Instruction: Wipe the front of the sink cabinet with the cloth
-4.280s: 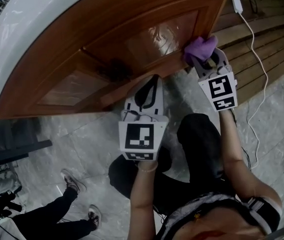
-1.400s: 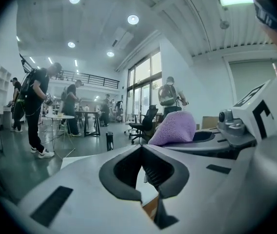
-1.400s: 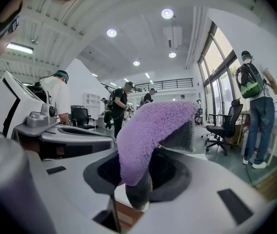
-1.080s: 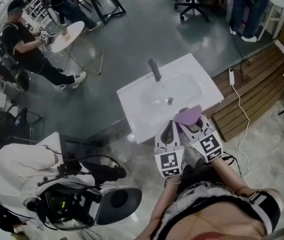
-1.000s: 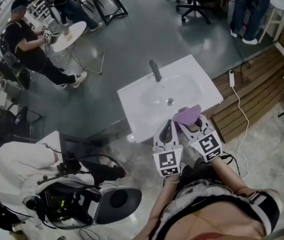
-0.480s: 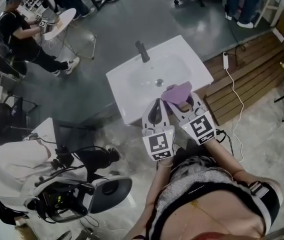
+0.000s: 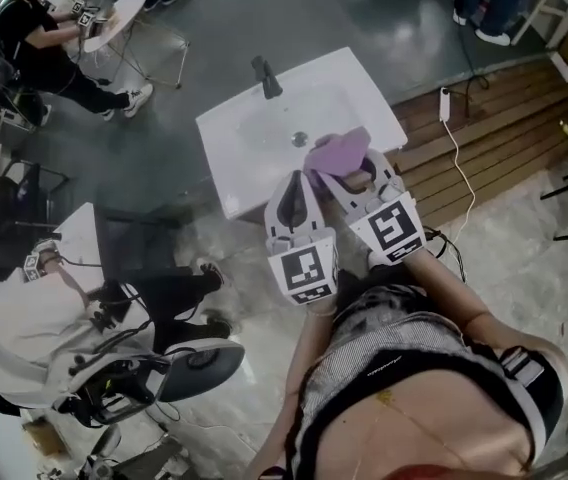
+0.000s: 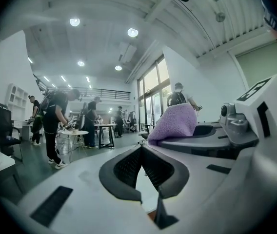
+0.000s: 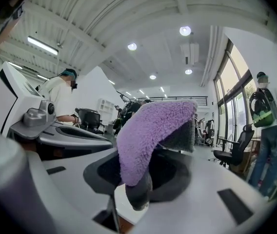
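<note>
From above, the head view shows the white sink top (image 7: 244,158) with its dark faucet (image 7: 262,76); the cabinet front below it is hidden. My right gripper (image 7: 349,175) is shut on the purple cloth (image 7: 336,152), held over the sink's front right edge. In the right gripper view the cloth (image 9: 150,130) drapes over the jaws. My left gripper (image 7: 291,196) sits beside it on the left, over the sink's front edge, shut with nothing between its jaws. In the left gripper view the left gripper (image 8: 141,149) has its tips touching, and the cloth (image 8: 173,122) shows to the right.
Wooden decking (image 7: 494,148) with a white power strip and cable (image 7: 444,103) lies right of the sink. A person in white with equipment (image 7: 34,318) is at lower left. People sit at a round table (image 7: 114,13) at top left. An office chair (image 9: 233,152) stands at right.
Earlier the cloth was pressed on the wooden cabinet door from a crouch. Now I look down from above, both grippers over the sink's edge. The sink has slid up and left in view.
</note>
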The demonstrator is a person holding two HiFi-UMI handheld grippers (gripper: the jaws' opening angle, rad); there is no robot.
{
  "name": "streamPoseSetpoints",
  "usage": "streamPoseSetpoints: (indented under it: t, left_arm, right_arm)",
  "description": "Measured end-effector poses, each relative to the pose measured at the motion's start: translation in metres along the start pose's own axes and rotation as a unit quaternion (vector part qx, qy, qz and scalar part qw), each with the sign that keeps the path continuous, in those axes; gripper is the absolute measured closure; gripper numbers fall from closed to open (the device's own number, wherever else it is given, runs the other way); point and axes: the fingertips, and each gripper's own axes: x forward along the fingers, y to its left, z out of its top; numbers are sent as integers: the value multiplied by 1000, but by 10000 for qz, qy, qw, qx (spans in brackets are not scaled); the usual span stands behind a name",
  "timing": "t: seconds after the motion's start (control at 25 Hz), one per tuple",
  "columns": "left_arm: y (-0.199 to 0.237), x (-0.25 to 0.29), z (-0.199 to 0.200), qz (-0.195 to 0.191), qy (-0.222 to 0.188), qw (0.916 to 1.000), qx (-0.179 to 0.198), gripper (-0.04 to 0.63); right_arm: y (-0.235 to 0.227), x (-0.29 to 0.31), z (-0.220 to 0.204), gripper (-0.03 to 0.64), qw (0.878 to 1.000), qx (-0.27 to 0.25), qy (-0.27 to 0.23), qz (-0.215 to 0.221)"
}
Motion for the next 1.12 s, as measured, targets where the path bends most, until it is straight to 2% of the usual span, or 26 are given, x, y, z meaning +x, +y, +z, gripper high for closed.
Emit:
streamPoseSetpoints:
  t: [0.24,0.48,0.8,1.12]
  left_arm:
    - [-11,-9,1,210,-43,9998,14,595]
    - [-26,-12,5,257,-48,9996,47,595]
    - [-57,-2,8,109,-35,9999,79,595]
    - [-74,13,2,-44,21,10000,-16,595]
  right_arm:
    - [-1,-17,-7,448,9999,21,19,137]
    - [-6,-30,-9,448,9998,24,17,222]
    - [-27,-51,-16,448,9990,29,47,439]
    - [-48,-59,-28,448,9990,146,82,416]
